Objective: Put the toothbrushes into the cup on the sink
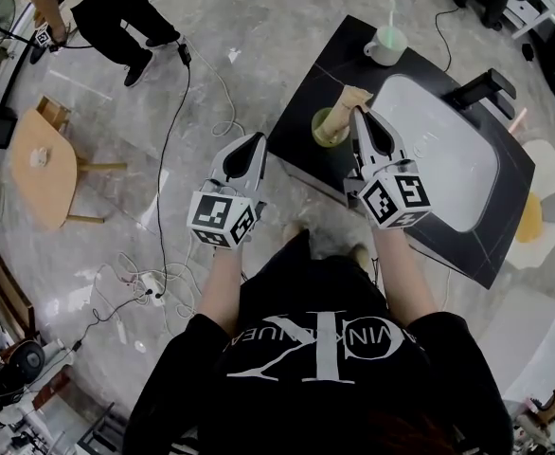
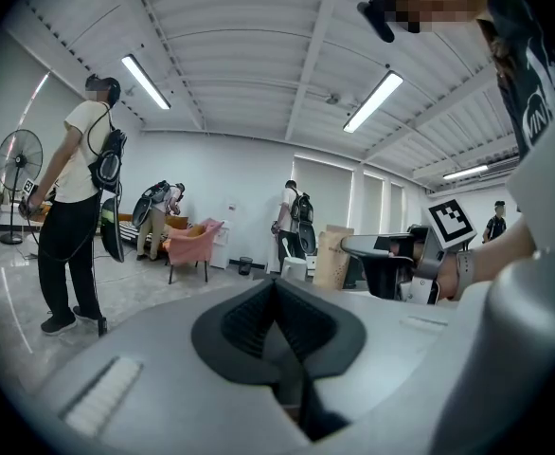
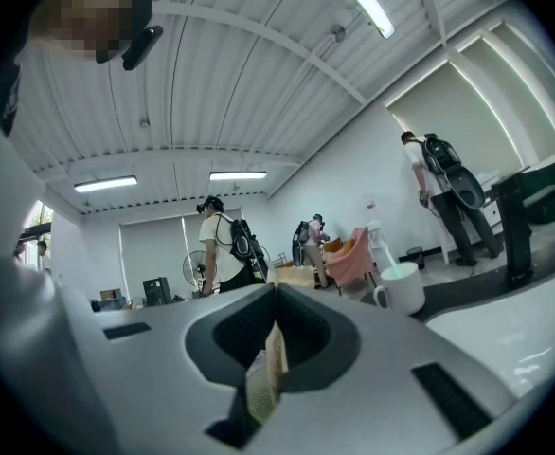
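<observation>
Right gripper (image 1: 358, 112): fingers closed on a thin tan handle (image 3: 266, 377), apparently a toothbrush, held over the bench (image 1: 306, 93) near its front edge, just beside a yellow holder (image 1: 328, 128). Left gripper (image 1: 258, 140): fingers closed, empty, off the bench. Cup (image 1: 384, 45) stands at the far corner, well apart, a green brush (image 1: 391, 12) in it. Handle judged light, stiff, smooth, so it may pivot in the grip. Route to cup looks open along the bench; faucet (image 1: 486, 88) and sink (image 1: 448, 169) lie to the right
</observation>
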{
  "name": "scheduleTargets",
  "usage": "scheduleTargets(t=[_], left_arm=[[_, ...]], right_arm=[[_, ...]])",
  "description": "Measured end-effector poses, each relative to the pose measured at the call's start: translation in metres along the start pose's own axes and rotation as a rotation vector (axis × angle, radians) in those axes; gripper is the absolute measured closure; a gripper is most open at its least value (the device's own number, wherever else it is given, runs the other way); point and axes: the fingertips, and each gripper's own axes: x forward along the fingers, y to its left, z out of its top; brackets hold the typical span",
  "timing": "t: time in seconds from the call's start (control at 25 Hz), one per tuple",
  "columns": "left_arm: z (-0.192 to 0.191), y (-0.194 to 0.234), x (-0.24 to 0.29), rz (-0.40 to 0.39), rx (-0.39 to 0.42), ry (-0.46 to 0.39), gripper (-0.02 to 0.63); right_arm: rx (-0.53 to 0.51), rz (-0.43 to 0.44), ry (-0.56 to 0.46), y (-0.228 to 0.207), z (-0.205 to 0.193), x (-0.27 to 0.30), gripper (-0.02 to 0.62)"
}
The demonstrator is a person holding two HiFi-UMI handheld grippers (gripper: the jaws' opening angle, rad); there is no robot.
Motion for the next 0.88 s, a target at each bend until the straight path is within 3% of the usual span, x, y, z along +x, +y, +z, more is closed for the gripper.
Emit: scheduleTargets(t=[0.76,0.88], left_arm=[[-0.002,-0.002,-0.013,-0.025,0.001,-0.007,0.594],[-0.002,-0.002,-0.015,-0.030,0.005,-0.008,0.594]], right_arm=[[0.028,-0.043,0.016,-0.003,-0.009,-0.013,0.573],[0.035,-0.054,0.022,-0.003,-0.010,-0.014,0.503]])
